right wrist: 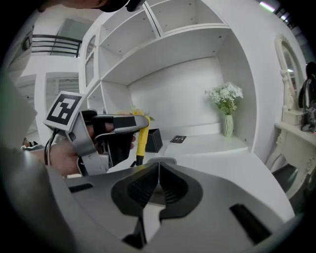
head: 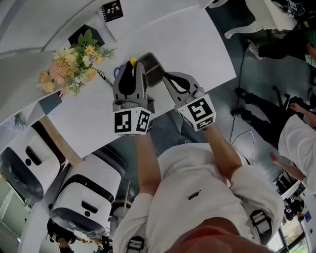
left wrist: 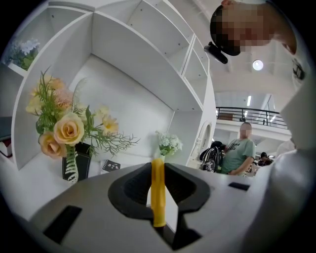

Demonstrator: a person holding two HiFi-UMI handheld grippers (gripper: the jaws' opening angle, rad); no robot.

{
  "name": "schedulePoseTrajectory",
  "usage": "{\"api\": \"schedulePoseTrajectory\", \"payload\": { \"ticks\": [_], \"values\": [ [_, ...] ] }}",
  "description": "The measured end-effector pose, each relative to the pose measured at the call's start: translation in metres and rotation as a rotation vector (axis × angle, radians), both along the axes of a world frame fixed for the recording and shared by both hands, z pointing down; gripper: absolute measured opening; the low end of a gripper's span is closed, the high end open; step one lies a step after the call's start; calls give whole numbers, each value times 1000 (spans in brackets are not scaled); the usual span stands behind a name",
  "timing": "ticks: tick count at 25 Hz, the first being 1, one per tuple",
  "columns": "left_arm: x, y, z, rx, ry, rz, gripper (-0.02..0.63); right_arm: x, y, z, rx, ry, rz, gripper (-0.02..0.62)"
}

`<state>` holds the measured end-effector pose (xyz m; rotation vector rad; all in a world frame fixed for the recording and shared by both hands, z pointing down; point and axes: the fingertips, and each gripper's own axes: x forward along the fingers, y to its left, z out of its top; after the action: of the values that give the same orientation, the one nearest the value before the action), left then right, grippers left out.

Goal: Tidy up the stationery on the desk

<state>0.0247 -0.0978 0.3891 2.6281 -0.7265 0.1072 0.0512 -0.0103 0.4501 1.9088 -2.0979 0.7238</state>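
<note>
My left gripper [head: 132, 67] hovers over the white desk [head: 197, 44], shut on a yellow pen [head: 132, 62] that stands upright between its jaws. In the left gripper view the pen [left wrist: 158, 190] runs straight up through the closed left gripper [left wrist: 159, 207]. My right gripper [head: 163, 76] is just to its right, jaws pressed together. Its tips [right wrist: 158, 167] sit right at a grey box-like thing [right wrist: 159, 160], also seen as the grey box [head: 149, 63] in the head view. I cannot tell whether they hold it. The right gripper view shows the left gripper [right wrist: 138, 121] with the pen [right wrist: 141, 141].
A flower bouquet [head: 74, 64] in a black vase [right wrist: 154, 140] stands at the desk's left. A black card [head: 112, 10] lies further back. A blue item [head: 117, 72] lies beside the left gripper. White shelves rise behind, with a small flower vase [right wrist: 226, 118]. White chairs [head: 84, 192] stand lower left.
</note>
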Motion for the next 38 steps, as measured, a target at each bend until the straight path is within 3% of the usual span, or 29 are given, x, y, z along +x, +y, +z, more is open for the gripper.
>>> {"api": "schedulePoseTrajectory", "payload": {
  "ticks": [11, 20, 30, 38],
  "values": [
    [4, 9, 49, -35, -88, 0, 0, 0, -1, 15, -18, -10, -5, 0],
    [-10, 7, 48, -16, -109, 1, 0, -14, -12, 16, -22, -7, -42, 0],
    [-54, -11, 60, -5, -197, -64, 0, -35, -31, 13, -17, 0, -94, 0],
    [-104, -37, 96, -34, -324, -133, 0, -65, -49, 17, -20, -6, -142, 0]
  ]
}}
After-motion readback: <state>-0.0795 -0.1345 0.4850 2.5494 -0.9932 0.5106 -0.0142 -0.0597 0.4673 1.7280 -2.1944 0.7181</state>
